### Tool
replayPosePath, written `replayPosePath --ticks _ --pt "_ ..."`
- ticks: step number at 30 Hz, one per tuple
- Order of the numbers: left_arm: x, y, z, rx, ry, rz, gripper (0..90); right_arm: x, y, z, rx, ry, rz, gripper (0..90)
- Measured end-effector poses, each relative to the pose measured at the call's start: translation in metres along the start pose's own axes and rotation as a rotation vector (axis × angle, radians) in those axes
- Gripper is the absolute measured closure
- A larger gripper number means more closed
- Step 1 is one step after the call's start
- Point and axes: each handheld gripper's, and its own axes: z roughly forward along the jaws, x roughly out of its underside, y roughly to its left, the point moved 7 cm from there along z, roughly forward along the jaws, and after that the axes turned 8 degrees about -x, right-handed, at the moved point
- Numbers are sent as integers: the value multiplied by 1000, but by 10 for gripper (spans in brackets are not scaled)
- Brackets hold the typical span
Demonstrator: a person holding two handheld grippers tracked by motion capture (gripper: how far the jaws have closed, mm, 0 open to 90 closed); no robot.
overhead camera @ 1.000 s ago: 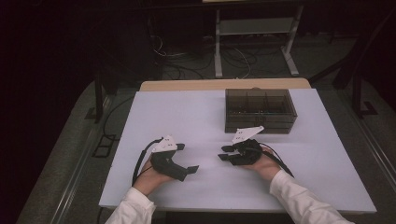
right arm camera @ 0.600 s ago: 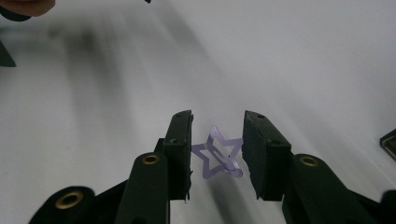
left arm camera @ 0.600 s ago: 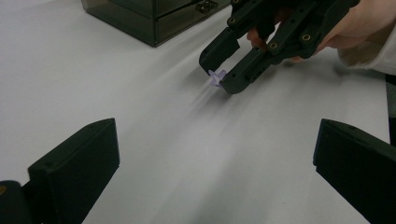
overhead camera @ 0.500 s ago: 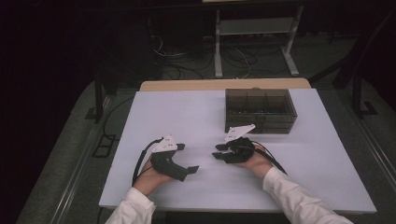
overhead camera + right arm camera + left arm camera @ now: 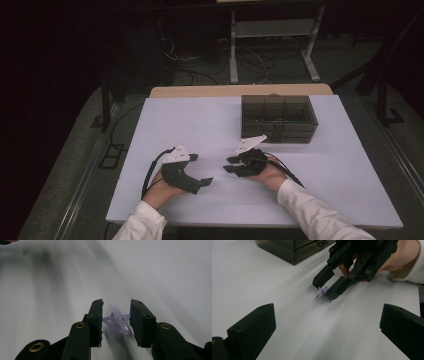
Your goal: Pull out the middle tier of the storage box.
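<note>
Carefully now: right tongs point(image 5: 116, 323) bracket the purple star clip point(image 5: 117, 323), jaws barely apart; squeeze gently, keeping it centred. Left tongs point(image 5: 327, 327) rest spread wide.

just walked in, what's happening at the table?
A person is working with a hand-held gripper in each hand at a white table. The right hand-held gripper has its jaws on either side of a small purple star-shaped piece on the table; they look close to it, but it is not clearly clamped. The left hand-held gripper is wide open, holds nothing and points toward the right one. A dark compartment box sits farther back, untouched.
</note>
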Motion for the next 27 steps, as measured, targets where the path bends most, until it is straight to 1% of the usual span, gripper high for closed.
replayPosePath --ticks 4,8,9,11,16,18,19,27 --pt "0 0 0 0 0 1 0 1 1 3 -1 7 -1 619" --pt "0 0 0 1 0 0 0 1 1 2 1 3 1 588" --pt "0 0 0 1 0 0 0 1 0 2 3 0 5 565" --pt "0 0 0 1 0 0 0 1 0 2 0 -1 9 558" --pt "0 0 0 2 -3 -1 0 0 0 0 1 -8 13 496" --pt "0 0 0 2 -4 -1 0 -1 -1 -3 6 -17 20 447" --pt "0 0 0 1 -4 -1 0 -1 -2 -4 8 -17 22 437" --pt "0 1 0 1 -4 -1 0 -2 -3 -16 10 -35 35 402"
